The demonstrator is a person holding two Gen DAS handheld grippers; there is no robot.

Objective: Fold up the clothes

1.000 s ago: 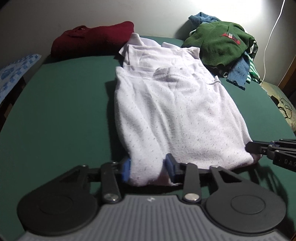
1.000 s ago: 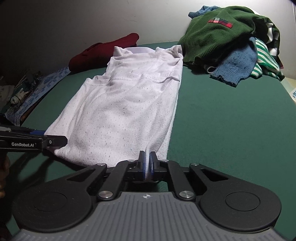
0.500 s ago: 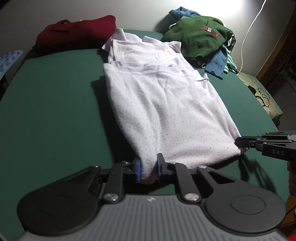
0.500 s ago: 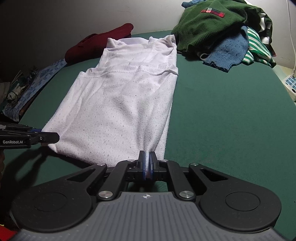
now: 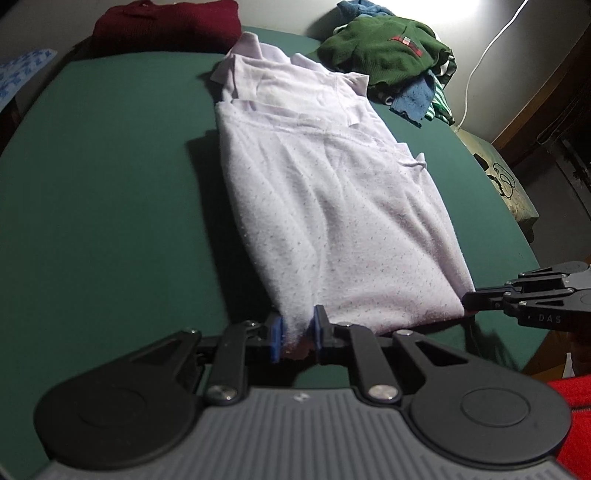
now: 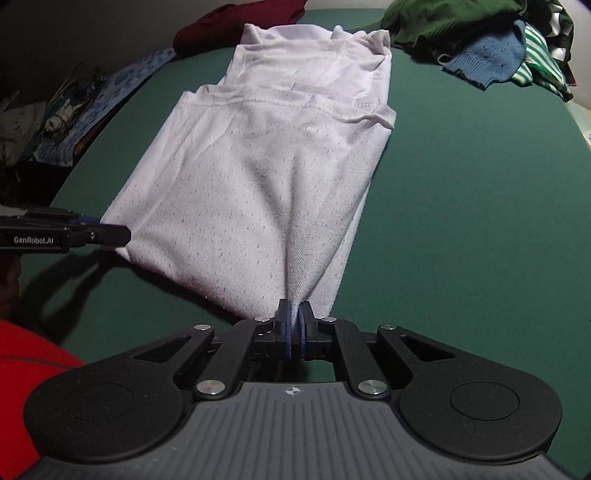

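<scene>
At the bottom centre of the left wrist view, the left tool (image 5: 298, 334) now clamps the near left corner of the pale lilac speckled knit garment (image 5: 332, 206); a second ago its fingers stood wider, either side of that corner. At the bottom centre of the right wrist view, the right tool (image 6: 294, 330) stays pinched tight on the near right corner, as before. The near edge now looks raised off the green felt surface (image 5: 103, 192), with creases running up from each grip. The garment lies as a long narrow panel through the middle of both frames, its far part doubled over. With both corners held, the near edge seems ready to be carried towards the far end. Beyond lie a dark red folded garment (image 5: 166, 22), upper left, and a heap topped by a green sweater (image 5: 384, 48), upper right.
</scene>
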